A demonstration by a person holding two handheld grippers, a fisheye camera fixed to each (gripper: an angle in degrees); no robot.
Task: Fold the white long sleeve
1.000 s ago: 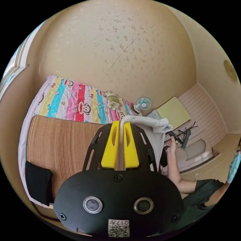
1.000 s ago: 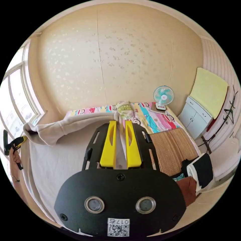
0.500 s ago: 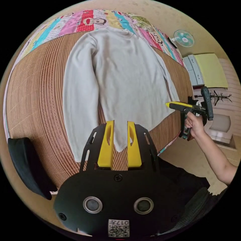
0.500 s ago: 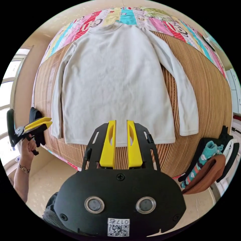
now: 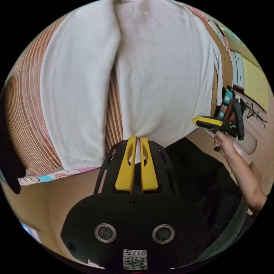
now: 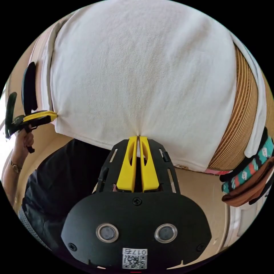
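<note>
Shirt (image 6: 142, 65) lies flat on the striped mat (image 5: 25, 122), its hem at the near edge. Left gripper (image 5: 136, 139) and right gripper (image 6: 138, 138) each pinch that hem, fingers closed on fabric.

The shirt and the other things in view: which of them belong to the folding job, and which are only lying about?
For the job:
- white shirt, flat on the mat
- left gripper, shut on the hem
- right gripper, shut on the hem

Lying about:
- striped mat under the shirt
- clothes pile at the mat's edge
- cabinet
</note>
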